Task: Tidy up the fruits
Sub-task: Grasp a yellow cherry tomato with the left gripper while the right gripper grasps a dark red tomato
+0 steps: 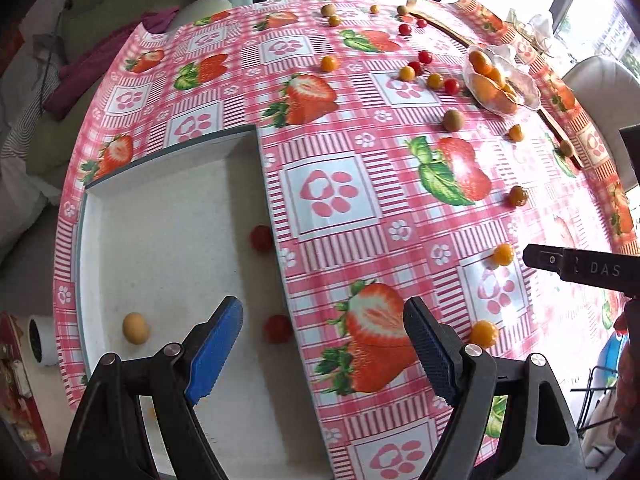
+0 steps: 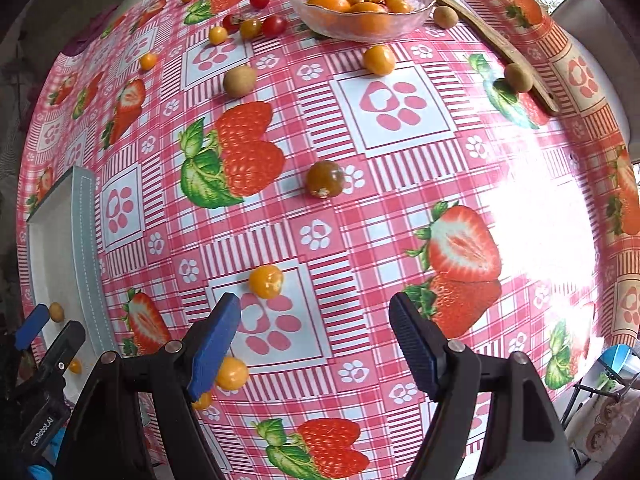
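My left gripper (image 1: 323,316) is open and empty above the right edge of a white tray (image 1: 168,216). The tray holds two red cherry tomatoes (image 1: 261,238) and a tan longan (image 1: 136,328). My right gripper (image 2: 315,314) is open and empty over the tablecloth; it shows in the left wrist view (image 1: 536,258) beside an orange berry (image 1: 503,255). That orange berry (image 2: 266,281) lies just ahead of the right fingers, another (image 2: 231,373) sits by the left finger. A darker fruit (image 2: 325,179) lies further ahead. Several small fruits are scattered over the table.
A glass bowl (image 2: 424,4) of oranges stands at the far side, also in the left wrist view (image 1: 528,88). A wooden strip (image 2: 504,46) runs beside it. The left gripper shows in the right wrist view (image 2: 40,332) over the tray (image 2: 82,216). A chair (image 1: 592,76) stands behind the table.
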The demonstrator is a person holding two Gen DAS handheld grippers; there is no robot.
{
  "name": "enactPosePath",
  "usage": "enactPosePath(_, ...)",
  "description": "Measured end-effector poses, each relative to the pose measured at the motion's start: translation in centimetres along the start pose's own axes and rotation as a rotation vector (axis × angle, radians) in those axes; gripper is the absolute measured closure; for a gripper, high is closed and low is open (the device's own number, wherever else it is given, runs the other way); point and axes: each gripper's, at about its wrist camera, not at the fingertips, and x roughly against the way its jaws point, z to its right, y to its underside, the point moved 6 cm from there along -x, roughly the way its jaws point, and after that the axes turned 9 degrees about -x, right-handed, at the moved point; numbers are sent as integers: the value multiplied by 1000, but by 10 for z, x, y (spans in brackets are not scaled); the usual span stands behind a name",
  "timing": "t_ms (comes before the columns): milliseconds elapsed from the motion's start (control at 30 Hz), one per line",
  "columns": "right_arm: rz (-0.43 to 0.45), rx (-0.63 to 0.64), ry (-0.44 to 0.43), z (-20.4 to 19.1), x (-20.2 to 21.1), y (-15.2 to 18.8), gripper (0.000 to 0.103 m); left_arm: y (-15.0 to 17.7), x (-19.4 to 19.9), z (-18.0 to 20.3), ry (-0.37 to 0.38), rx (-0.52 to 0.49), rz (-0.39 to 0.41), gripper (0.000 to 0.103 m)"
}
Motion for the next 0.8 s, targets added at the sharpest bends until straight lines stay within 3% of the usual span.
enactPosePath(167,13,-20,6,22,2,-13,23,-3,-7,49,58,-59,-12,19)
enactPosePath(367,22,12,-23,23,1,-32,23,6,-26,95,78,-130,-46,19)
enactPosePath(533,32,56,-46,10,-5,-48,26,11,-42,112,68,-146,-73,19)
enactPosePath(733,23,101,-52,-2,-18,-57,38,14,-51,122,36,-158,-94,20)
enactPosePath(800,16,113,-46,-5,-23,-57,41,13,-54,125,38,-155,-101,24)
